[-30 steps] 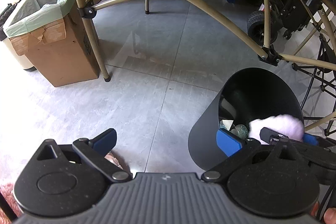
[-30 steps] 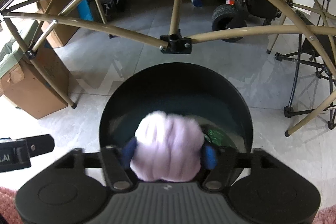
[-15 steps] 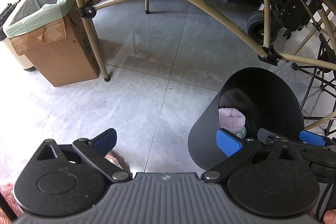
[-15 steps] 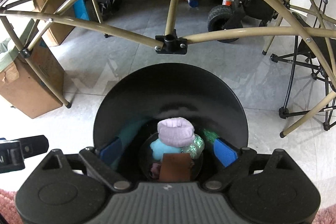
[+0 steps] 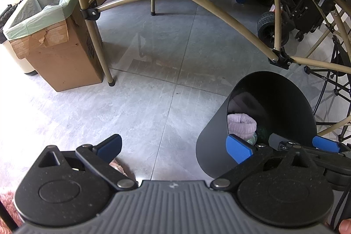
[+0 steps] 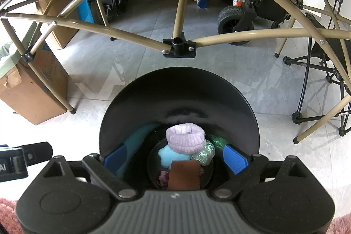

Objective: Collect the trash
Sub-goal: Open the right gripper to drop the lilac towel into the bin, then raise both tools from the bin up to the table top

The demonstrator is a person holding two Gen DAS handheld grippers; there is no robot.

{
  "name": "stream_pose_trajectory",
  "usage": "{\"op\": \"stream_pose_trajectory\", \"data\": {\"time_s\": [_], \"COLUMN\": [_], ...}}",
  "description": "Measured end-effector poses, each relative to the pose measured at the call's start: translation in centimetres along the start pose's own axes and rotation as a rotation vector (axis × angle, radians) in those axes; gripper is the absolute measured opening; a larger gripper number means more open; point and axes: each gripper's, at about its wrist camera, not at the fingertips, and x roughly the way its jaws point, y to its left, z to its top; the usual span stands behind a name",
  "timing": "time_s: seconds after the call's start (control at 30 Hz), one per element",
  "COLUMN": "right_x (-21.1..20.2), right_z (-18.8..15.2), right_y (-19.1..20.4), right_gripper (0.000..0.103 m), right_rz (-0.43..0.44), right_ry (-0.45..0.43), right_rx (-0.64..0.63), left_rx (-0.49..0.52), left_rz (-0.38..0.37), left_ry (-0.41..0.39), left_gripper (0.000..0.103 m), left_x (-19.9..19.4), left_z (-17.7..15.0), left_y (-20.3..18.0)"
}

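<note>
A black round bin (image 6: 179,93) stands on the grey tile floor, seen from above in the right wrist view. A pale purple fluffy roll (image 6: 186,141) lies inside it on top of a light blue piece (image 6: 170,156), a green shiny wad (image 6: 204,154) and a brown piece (image 6: 184,175). My right gripper (image 6: 175,160) hangs open over the bin's mouth, nothing between its blue pads. In the left wrist view the bin (image 5: 210,146) is at the right with the purple roll (image 5: 241,125) visible inside. My left gripper (image 5: 173,146) is open over bare floor, left of the bin.
A cardboard box lined with a green bag (image 5: 54,41) stands at the left. Tan folding-frame tubes (image 6: 182,45) arch over the bin, one leg (image 5: 110,82) planted beside the box. A wheeled cart (image 6: 232,21) and black chair legs (image 6: 307,91) stand beyond. Pink rug (image 6: 8,214) borders the near edge.
My right gripper was shut on the purple roll above the bin; its jaws then spread and the roll dropped onto the trash inside. The left gripper has stayed put.
</note>
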Motion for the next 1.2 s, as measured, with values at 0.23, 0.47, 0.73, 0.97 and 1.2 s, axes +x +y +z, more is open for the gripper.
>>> {"op": "stream_pose_trajectory", "data": {"time_s": [0.23,0.47,0.73,0.97,1.2], "right_x": [-0.7,-1.9,-4.4,-6.9,-9.4], "right_z": [0.1,0.3,0.3,-0.1,-0.7], "right_y": [-0.1,-0.5,-1.0,-1.6,-2.6], "right_gripper": [0.095,0.095,0.103,0.103,0.103], "right_rz": [0.019,0.038,0.053,0.084,0.125], "right_ry": [-0.021,-0.064,-0.156,-0.248,-0.368], "right_rx": [-0.001,0.005,-0.033,-0.056,-0.057], "left_rx": [0.003,0.007,0.019,0.007,0.009], "left_rz": [-0.001,-0.005,-0.009,-0.026,-0.019], "left_ry": [-0.018,-0.057,-0.127,-0.221,-0.294], "left_gripper": [0.103,0.103,0.103,0.103,0.103], "left_x": [-0.5,-1.3,-3.0,-5.1,-6.7], "left_z": [0.1,0.3,0.0,-0.2,-0.5], "left_y": [0.0,0.0,-0.5,-0.8,-1.3]}}
